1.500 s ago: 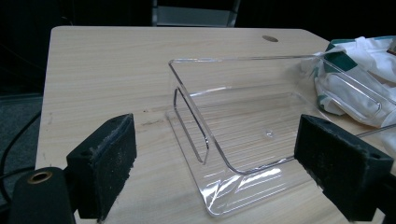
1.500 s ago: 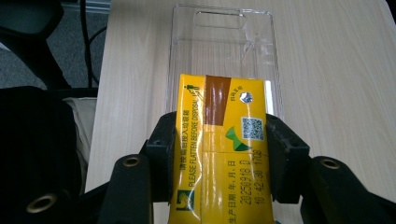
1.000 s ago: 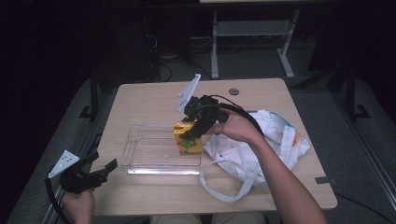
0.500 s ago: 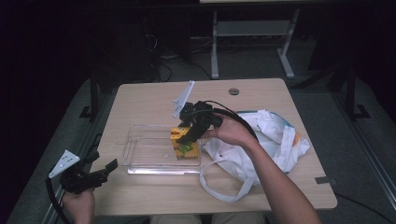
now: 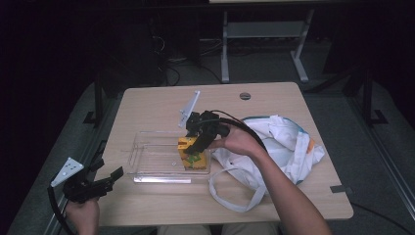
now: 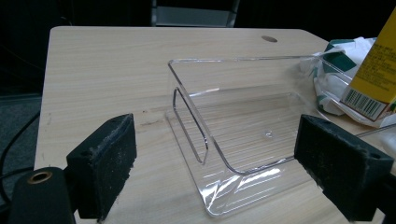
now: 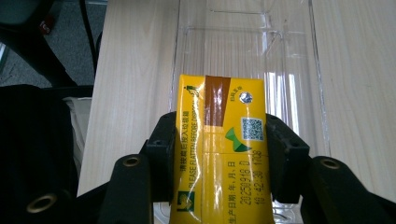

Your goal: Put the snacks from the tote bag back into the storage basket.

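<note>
Since a second ago the right tongs (image 5: 192, 147) have carried the yellow carton (image 5: 192, 155) down and toward the person, from above the far right corner of the clear tray (image 5: 147, 164) into its right end; the left tongs (image 5: 105, 182) have stayed where they were, off the tabletop's (image 5: 147, 105) near left corner.

The right tongs are clenched on the carton, one black jaw pressed against each of its long sides, as the right gripper view shows on the yellow carton (image 7: 219, 154). The carton stands upright within the tray walls; whether its base touches the tray floor cannot be told. Beyond the right tongs the tray (image 7: 289, 56) stretches away along the tabletop.

The left tongs (image 6: 233, 175) are released, jaws wide apart, with the tray's near left corner (image 6: 205, 140) lying between and ahead of them. A white bag (image 5: 288, 147) with green and orange print lies crumpled just right of the right tongs, its strap looping toward the near edge.
</note>
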